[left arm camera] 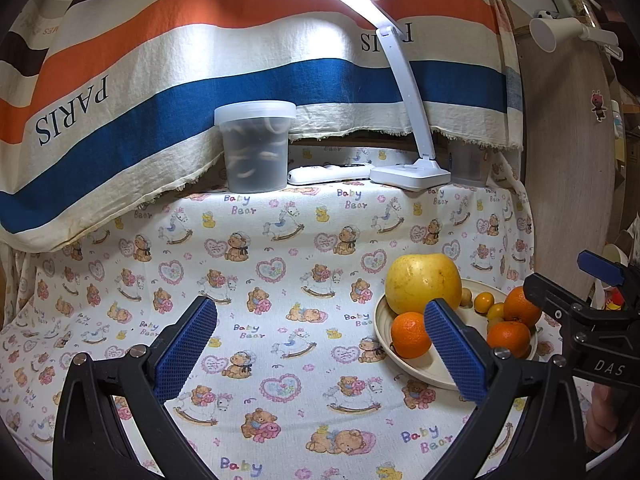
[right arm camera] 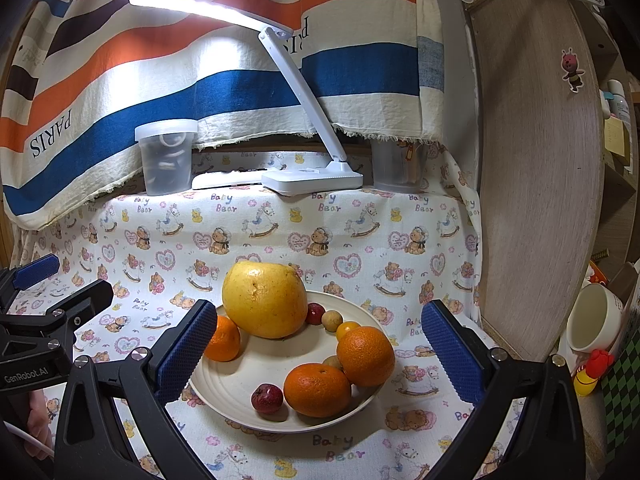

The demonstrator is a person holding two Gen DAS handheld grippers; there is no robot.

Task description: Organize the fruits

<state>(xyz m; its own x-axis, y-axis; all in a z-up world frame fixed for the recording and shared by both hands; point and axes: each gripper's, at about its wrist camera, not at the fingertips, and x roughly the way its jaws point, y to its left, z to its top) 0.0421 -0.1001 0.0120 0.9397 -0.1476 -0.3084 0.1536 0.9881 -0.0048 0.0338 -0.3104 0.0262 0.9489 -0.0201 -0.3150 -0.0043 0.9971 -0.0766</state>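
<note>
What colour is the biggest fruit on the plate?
Yellow. The big fruit on the plate shows best in the right wrist view.

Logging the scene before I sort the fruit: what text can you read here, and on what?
"PARIS": striped hanging cloth, printed upside down.
"HERMES": same cloth's top edge, right wrist view, upside down.
"Baby Bear": bear-print white tablecloth, repeated.
"DAS": black body of right tongs.
"GenRobot.AI": black body of left tongs.
Yellow note on the right shelf: too blurred.

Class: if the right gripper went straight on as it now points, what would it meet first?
Probably the plate of fruit: the open right gripper frames it, with the orange nearest its centre line. Depth is unclear.
</note>
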